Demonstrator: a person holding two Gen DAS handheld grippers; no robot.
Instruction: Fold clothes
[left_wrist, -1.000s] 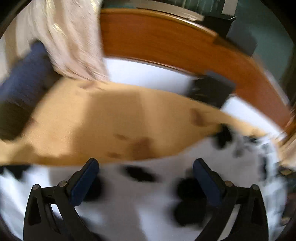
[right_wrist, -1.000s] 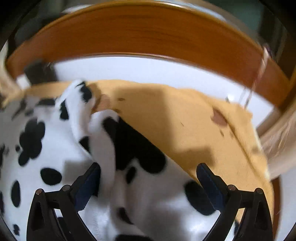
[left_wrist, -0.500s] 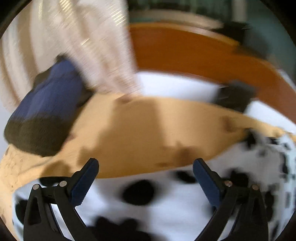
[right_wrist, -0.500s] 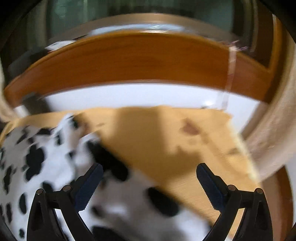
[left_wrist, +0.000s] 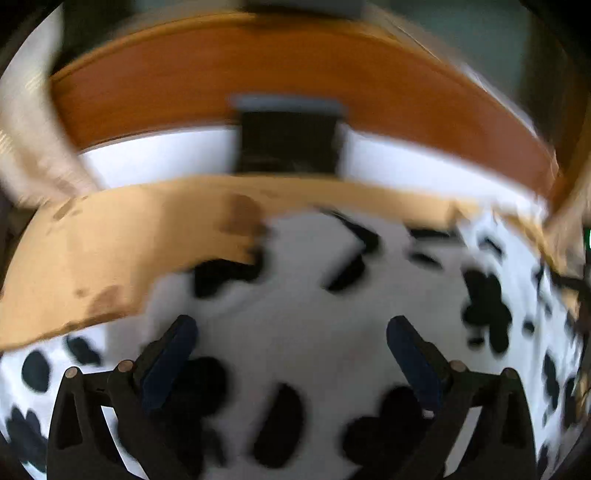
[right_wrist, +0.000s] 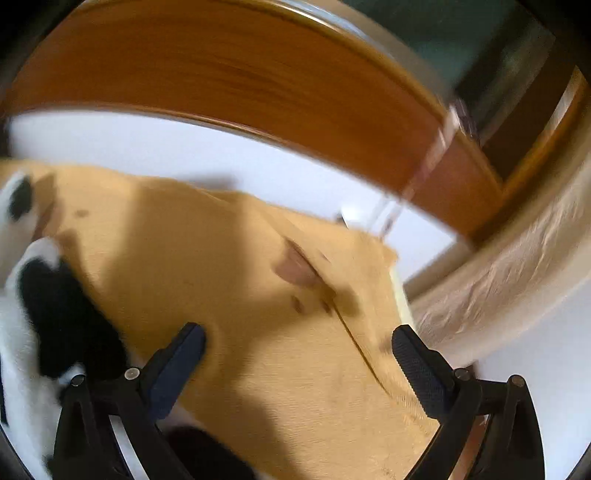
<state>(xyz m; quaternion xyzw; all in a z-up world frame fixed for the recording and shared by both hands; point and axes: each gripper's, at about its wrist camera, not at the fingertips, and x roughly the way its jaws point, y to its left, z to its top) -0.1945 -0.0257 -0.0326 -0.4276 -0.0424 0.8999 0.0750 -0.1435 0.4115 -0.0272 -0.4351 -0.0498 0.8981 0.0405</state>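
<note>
I am looking along the left gripper (left_wrist: 291, 347), whose fingers (left_wrist: 168, 354) are standing wide apart with nothing between them, hovering over the white garment with black spots (left_wrist: 314, 325) that is spreading under and ahead of both fingers. Beyond the left finger, the tan cloth (left_wrist: 110, 247) is lying partly over the spotted garment, and farther ahead a dark box (left_wrist: 288, 144) is sitting on the white surface (left_wrist: 159, 155) against a wooden rail (left_wrist: 258, 66). The picture is blurred, so finer detail is lost to me. The right gripper (right_wrist: 299, 354) is also gaping wide and gripping nothing; the tan cloth (right_wrist: 229, 266), marked with a few brown blotches, is filling the space between and ahead of its fingers (right_wrist: 417, 365), while the spotted garment (right_wrist: 40, 295) is lying off beside the left finger. A pale curtain-like fabric (right_wrist: 509, 269) is hanging beyond the right finger.
</note>
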